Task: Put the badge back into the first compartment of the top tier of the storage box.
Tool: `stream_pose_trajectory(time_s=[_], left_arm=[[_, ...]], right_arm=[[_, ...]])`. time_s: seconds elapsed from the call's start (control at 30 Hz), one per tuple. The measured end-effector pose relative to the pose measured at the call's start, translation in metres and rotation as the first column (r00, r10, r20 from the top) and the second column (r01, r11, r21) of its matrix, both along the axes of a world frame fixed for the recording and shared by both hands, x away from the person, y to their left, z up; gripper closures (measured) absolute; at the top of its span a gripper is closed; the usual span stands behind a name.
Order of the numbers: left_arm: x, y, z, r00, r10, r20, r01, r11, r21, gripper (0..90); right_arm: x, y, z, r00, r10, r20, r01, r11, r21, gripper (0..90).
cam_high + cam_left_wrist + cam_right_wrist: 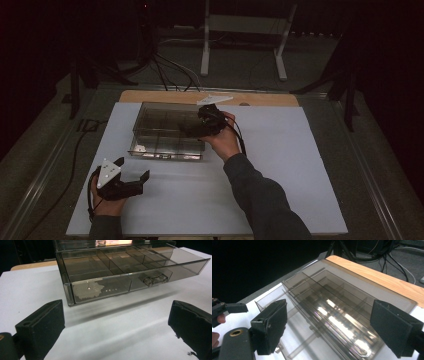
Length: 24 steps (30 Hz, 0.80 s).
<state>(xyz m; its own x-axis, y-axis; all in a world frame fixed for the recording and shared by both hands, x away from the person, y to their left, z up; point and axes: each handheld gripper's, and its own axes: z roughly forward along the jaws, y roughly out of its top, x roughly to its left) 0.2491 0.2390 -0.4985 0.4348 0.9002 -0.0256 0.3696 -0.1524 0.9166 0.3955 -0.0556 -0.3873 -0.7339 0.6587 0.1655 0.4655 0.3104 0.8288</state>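
On white tabletop (280,165), smoky transparent compartmented drawer box (167,131)

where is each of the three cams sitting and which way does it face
High view: above the person's side, looking forward and down at the table; both forearms, left gripper and right gripper show.
Left gripper view: low over the table, facing the smoky plastic drawer box; its open jaws show.
Right gripper view: above the box, looking down across it; its open jaws show.
All share the box.

Right gripper (192,129) hangs over the clear plastic organizer (165,131); left gripper (133,171) rests open-jawed on the white table (280,165), well apart.
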Motion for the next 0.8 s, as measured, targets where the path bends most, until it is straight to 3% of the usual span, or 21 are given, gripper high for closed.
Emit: stream_pose_trajectory(time_s=[0.53, 0.8], left_arm=[[0.000, 0.000, 0.000, 1.0000, 0.004, 0.001, -0.004, 1.0000, -0.002, 1.8], [0.000, -0.001, 0.000, 1.0000, 0.005, 0.001, -0.005, 1.0000, -0.002, 1.7]], right_arm=[[-0.013, -0.049, 0.001, 0.9989, -0.029, 0.037, 0.029, 0.9996, 0.002, 9.2], [-0.023, -0.074, -0.004, 0.9971, -0.044, 0.062, 0.046, 0.9984, -0.031, 7.6]])
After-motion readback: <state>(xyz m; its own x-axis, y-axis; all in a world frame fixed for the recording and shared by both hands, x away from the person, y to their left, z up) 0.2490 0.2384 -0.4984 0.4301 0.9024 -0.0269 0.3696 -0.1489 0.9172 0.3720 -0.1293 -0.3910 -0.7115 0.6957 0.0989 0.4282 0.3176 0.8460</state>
